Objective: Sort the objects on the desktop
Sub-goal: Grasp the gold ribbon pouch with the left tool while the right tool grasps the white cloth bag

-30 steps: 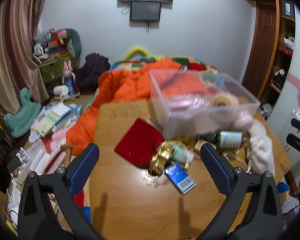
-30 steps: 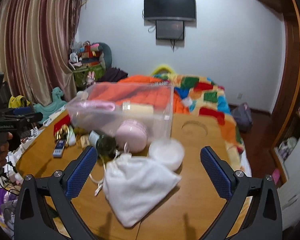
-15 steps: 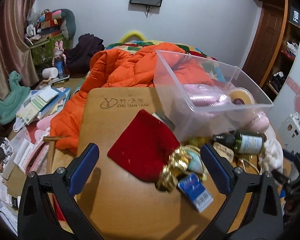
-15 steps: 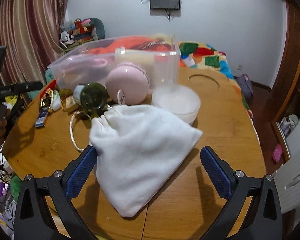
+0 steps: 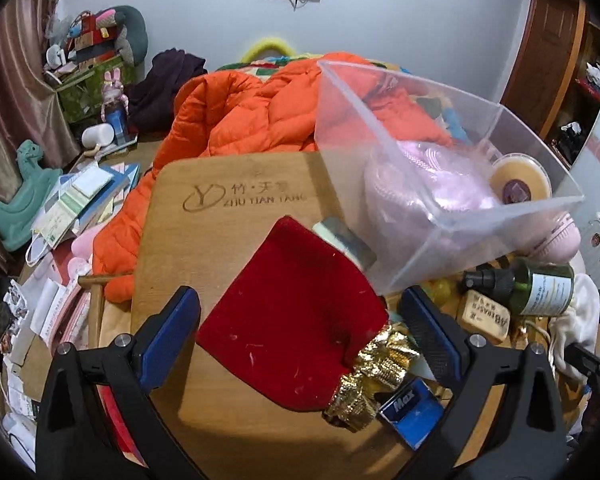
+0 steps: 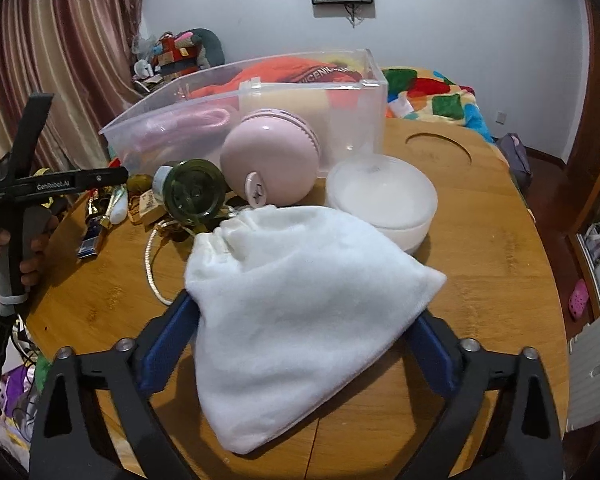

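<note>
My left gripper (image 5: pixel 300 320) is open, its fingers either side of a red velvet pouch (image 5: pixel 288 316) lying flat on the wooden table (image 5: pixel 220 232). Gold foil (image 5: pixel 372 376) and a blue box (image 5: pixel 410 410) lie by the pouch's right corner. My right gripper (image 6: pixel 300 328) is open around a white drawstring bag (image 6: pixel 300 308). Behind the bag are a pink round device (image 6: pixel 270 168), a green bottle (image 6: pixel 190 192) on its side and a white round dish (image 6: pixel 380 200). A clear plastic bin (image 6: pixel 348 120) holds pink items and a tape roll (image 5: pixel 518 182).
An orange jacket (image 5: pixel 236 120) hangs over the table's far edge. A tan tag (image 5: pixel 484 316) and the green bottle (image 5: pixel 540 286) lie right of the pouch. The floor at left is covered with books and toys (image 5: pixel 72 200). The table has a round hole (image 6: pixel 438 152).
Both grippers have moved forward and down. The left one now straddles the red pouch, the right one now straddles the white bag. Both stay open.
</note>
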